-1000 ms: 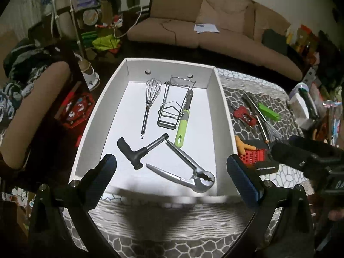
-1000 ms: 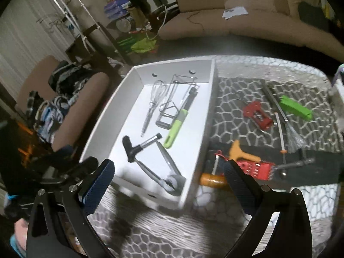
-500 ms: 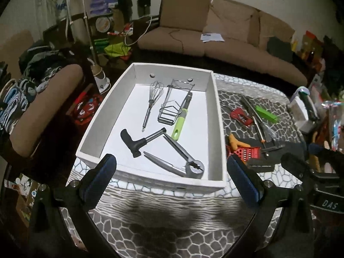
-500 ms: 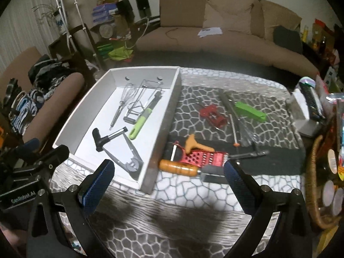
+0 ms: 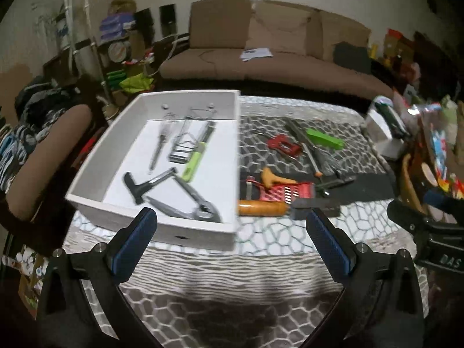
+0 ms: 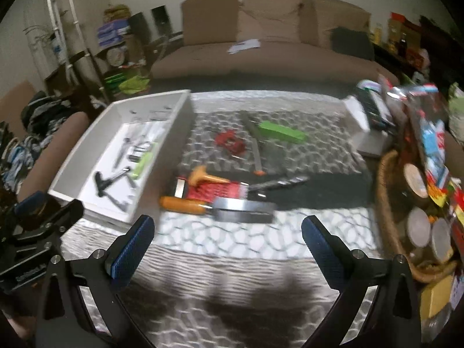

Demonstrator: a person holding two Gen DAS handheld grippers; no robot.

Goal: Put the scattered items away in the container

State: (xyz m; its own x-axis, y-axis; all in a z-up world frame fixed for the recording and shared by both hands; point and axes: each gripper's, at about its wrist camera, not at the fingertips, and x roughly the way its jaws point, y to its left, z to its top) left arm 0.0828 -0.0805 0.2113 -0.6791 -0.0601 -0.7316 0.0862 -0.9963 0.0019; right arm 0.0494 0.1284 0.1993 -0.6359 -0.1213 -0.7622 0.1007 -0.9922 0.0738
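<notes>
Pulling back from the white tray (image 5: 235,133), both the left hand-held gripper (image 5: 232,239) and right hand-held gripper (image 6: 227,240) gaping empty, cleaver (image 6: 220,207) and grater (image 6: 217,190) still on the table (image 6: 232,246).

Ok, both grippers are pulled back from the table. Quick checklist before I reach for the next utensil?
1. Left gripper open, holding nothing: ok.
2. Right gripper open, holding nothing: ok.
3. White tray has free floor for more: ok.
4. Orange-handled cleaver nearest, unobstructed from above: ok.
5. Red grater free of neighbours: not ok, orange tool lies on it.
6. Exact grip point on the handle: cannot tell, right view is blurred.
</notes>
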